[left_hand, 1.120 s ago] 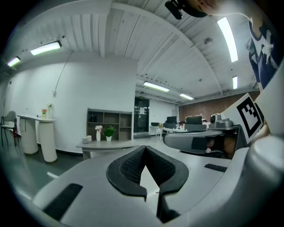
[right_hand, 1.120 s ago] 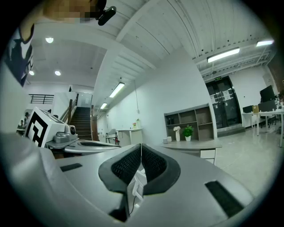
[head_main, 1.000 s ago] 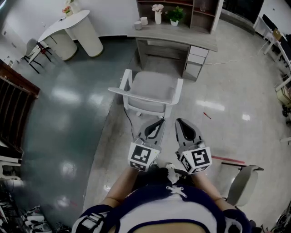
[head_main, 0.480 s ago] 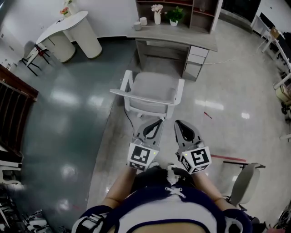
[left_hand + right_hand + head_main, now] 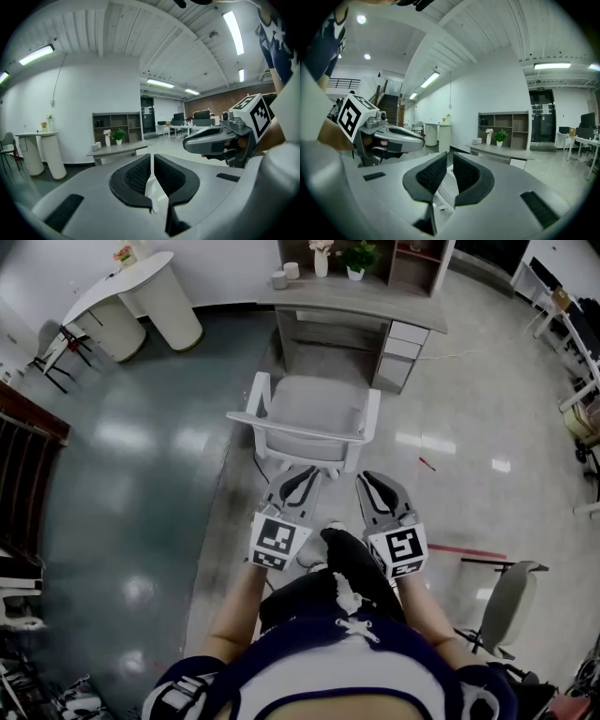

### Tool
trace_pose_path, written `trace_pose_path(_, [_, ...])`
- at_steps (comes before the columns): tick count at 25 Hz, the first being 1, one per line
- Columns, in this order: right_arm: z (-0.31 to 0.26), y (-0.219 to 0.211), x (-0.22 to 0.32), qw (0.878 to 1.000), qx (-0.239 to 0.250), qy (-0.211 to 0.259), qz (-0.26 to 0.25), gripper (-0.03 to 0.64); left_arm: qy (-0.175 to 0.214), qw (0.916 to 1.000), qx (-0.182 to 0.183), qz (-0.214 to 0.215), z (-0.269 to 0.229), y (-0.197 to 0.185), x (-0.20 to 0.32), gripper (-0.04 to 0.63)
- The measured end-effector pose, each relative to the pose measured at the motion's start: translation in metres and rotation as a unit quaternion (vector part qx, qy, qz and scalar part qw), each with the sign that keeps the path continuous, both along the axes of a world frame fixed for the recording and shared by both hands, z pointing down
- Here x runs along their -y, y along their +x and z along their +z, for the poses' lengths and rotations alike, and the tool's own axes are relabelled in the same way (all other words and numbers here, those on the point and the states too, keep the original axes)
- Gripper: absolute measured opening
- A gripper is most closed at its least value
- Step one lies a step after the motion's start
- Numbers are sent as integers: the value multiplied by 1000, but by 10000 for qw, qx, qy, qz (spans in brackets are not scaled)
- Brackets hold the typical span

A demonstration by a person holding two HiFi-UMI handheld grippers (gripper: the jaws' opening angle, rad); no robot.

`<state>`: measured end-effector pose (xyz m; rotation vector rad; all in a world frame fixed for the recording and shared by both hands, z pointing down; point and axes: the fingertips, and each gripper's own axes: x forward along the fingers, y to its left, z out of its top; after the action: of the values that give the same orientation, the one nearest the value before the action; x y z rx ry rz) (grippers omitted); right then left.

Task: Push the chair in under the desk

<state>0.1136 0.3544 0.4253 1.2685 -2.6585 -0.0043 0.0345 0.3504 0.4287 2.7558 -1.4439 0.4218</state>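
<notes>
A chair [image 5: 314,416] with a white frame and grey seat stands in front of the grey desk [image 5: 361,301], its back toward me and its seat outside the desk. My left gripper [image 5: 300,482] and right gripper [image 5: 373,486] are side by side just behind the chair's back rail. I cannot tell whether they touch it. Both are shut with nothing between the pads. In the left gripper view the left gripper [image 5: 152,166] points at the desk [image 5: 119,150], with white chair frame [image 5: 153,190] showing below its jaws. The right gripper [image 5: 448,165] faces the same desk [image 5: 501,151].
A white rounded table [image 5: 141,296] stands at the far left. Another grey chair [image 5: 502,606] is at my right, with a red strip [image 5: 459,549] on the floor beside it. Dark railings [image 5: 28,474] line the left side. Shelves with plants top the desk.
I have stepped forward, one leg now showing between the grippers. Both grippers have moved closer to the chair's back rail. The jaws stay shut.
</notes>
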Motion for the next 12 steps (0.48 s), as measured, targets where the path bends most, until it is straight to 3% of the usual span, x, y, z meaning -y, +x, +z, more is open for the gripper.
trace_pose_path(4, [19,-10,15,9991,-349,-152,-167,15,-59,9993,354,-37,17,-17,17,22])
trace_pose_path(7, [38,-17,33,9976,-537,-300,-316,18,-247,9973,698,21,40,-28,35,106])
trace_pose_path(12, [64,-35,66,9945,-728,-564,-505,23,-474,9848,1663,137,79,-52,68,164])
